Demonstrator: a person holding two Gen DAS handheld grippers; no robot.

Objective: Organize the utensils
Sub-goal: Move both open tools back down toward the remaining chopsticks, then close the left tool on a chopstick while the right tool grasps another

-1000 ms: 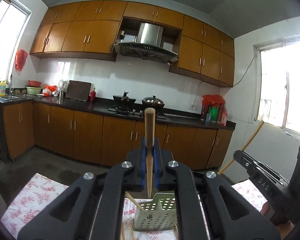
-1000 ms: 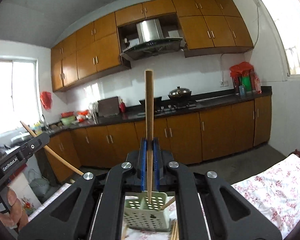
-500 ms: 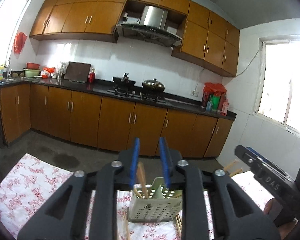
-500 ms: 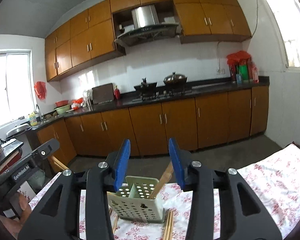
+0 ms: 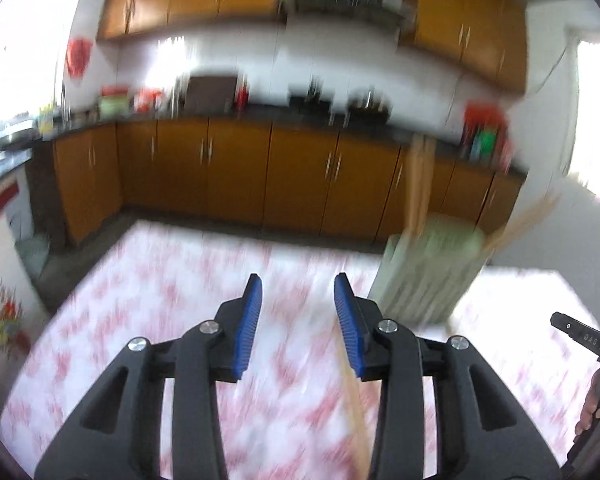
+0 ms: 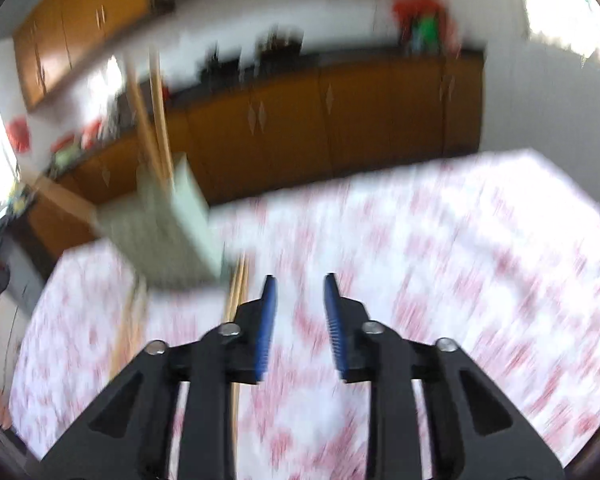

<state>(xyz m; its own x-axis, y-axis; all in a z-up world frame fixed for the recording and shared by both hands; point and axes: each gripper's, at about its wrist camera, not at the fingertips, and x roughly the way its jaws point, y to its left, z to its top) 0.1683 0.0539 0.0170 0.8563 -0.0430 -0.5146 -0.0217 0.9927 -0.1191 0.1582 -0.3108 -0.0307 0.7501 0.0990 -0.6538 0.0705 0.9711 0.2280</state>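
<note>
Both views are motion-blurred. A pale green perforated utensil basket (image 5: pixel 428 268) stands on the floral tablecloth (image 5: pixel 160 300), with wooden chopsticks (image 5: pixel 418 184) sticking up out of it. My left gripper (image 5: pixel 298 292) is open and empty, to the left of the basket. In the right wrist view the basket (image 6: pixel 168 224) with its chopsticks (image 6: pixel 152 120) is at the left. My right gripper (image 6: pixel 300 292) is open and empty, to its right. Loose chopsticks (image 6: pixel 236 292) lie on the cloth (image 6: pixel 440 240) by the basket.
Another loose chopstick (image 6: pixel 130 320) lies left of the basket. A chopstick (image 5: pixel 354 396) lies on the cloth beside my left gripper's right finger. The right gripper's body (image 5: pixel 584 338) shows at the far right. Kitchen cabinets (image 5: pixel 236 172) stand beyond the table.
Both grippers let their chopsticks drop into the basket, opened, then swung down and apart. The left one moved left of the basket, the right one to its right.
</note>
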